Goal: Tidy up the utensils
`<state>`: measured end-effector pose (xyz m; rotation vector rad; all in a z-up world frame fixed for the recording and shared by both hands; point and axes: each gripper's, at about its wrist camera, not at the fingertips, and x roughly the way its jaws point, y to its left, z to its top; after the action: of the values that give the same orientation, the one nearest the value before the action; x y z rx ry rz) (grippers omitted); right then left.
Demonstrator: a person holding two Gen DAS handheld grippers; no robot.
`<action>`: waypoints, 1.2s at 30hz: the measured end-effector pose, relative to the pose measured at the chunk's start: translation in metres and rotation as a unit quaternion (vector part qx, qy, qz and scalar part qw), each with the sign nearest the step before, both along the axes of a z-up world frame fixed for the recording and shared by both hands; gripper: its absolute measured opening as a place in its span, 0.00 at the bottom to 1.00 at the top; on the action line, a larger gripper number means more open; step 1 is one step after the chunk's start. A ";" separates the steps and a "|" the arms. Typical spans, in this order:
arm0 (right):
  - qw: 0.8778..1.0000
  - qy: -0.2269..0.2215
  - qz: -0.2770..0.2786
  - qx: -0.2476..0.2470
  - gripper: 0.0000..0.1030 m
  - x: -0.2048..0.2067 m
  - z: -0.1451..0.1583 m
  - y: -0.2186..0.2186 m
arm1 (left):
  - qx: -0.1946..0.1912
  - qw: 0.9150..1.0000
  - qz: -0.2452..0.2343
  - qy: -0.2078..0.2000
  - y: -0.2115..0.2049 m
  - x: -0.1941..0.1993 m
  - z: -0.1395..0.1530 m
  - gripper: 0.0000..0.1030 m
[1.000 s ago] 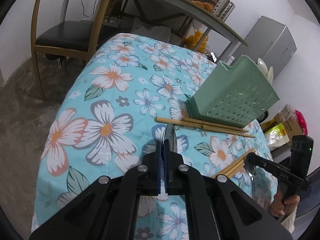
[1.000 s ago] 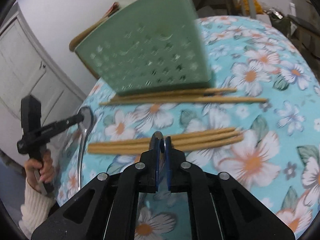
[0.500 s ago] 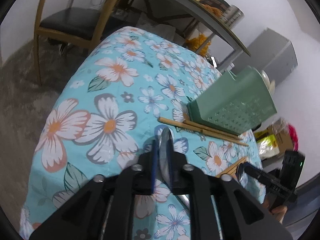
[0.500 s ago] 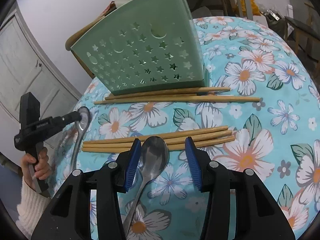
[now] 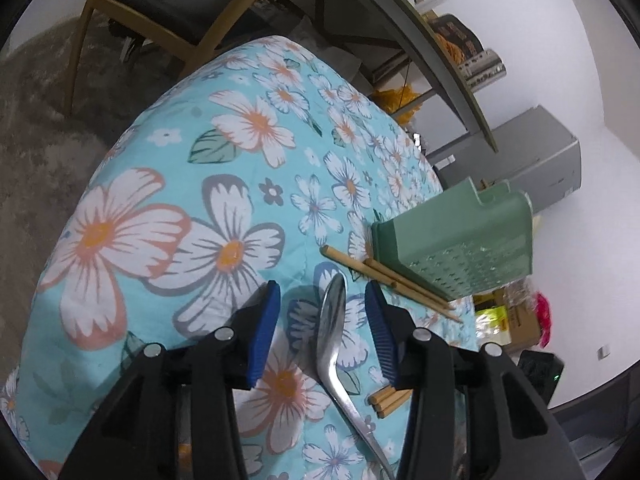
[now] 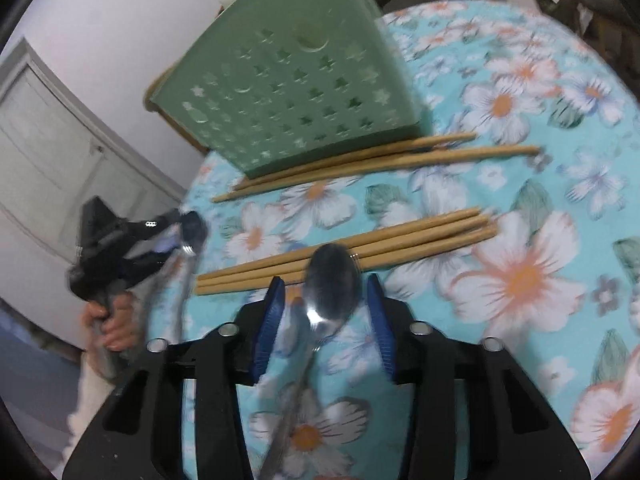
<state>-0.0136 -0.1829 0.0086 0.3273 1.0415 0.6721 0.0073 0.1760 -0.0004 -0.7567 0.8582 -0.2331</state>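
Floral turquoise cloth is being seen spread over the work surface in both wrist views, with a wooden chair standing beyond its far end; the left gripper is being held over the cloth with its blue pads spread and still opening, and a metal spoon is lying between them, its bowl pointing away, not pressed by either pad; the right gripper is being held with its jaws apart but closing, a second spoon lying between them with neither pad seen pressing on it; just beyond that spoon's bowl a bundle of wooden chopsticks is lying across the cloth; farther off, a second pair of chopsticks is lying against the foot of a green perforated utensil holder; at the far left of the right wrist view, the person's hand is gripping the left gripper's handle.
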 end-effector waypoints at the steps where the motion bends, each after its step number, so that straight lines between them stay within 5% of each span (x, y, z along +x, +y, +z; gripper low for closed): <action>1: 1.000 0.008 0.002 0.001 0.22 0.001 -0.002 0.001 | 0.013 1.000 -0.003 0.000 -0.004 0.001 0.000 0.40; 3: 1.000 0.014 -0.002 0.000 0.20 0.002 -0.006 0.003 | 0.036 0.999 -0.008 -0.001 -0.009 0.002 0.000 0.38; 5: 1.000 0.016 -0.003 0.009 0.20 0.004 -0.006 0.003 | 0.066 0.998 -0.020 -0.001 -0.016 0.005 -0.001 0.25; 8: 1.000 0.003 -0.005 0.015 0.04 0.001 -0.004 0.005 | 0.108 0.994 -0.016 -0.002 -0.020 0.006 -0.002 0.08; 19: 0.999 -0.033 -0.019 0.031 0.01 -0.011 0.017 -0.005 | 0.136 0.989 0.018 -0.048 -0.023 -0.006 0.018 0.03; 25: 0.996 -0.038 -0.059 0.058 0.01 -0.008 0.026 -0.028 | 0.171 0.978 0.065 -0.101 -0.019 -0.022 0.043 0.03; 32: 0.989 -0.061 -0.113 0.074 0.02 -0.007 0.039 -0.052 | 0.187 0.973 0.090 -0.099 -0.023 -0.032 0.053 0.03; 36: 0.986 -0.074 -0.130 0.067 0.03 -0.004 0.042 -0.054 | 0.224 0.961 0.127 -0.102 -0.029 -0.035 0.061 0.03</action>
<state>-0.0173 -0.2372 0.0505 0.5134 0.7966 0.5226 -0.0277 0.1466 0.0607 -0.4020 0.5785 0.1109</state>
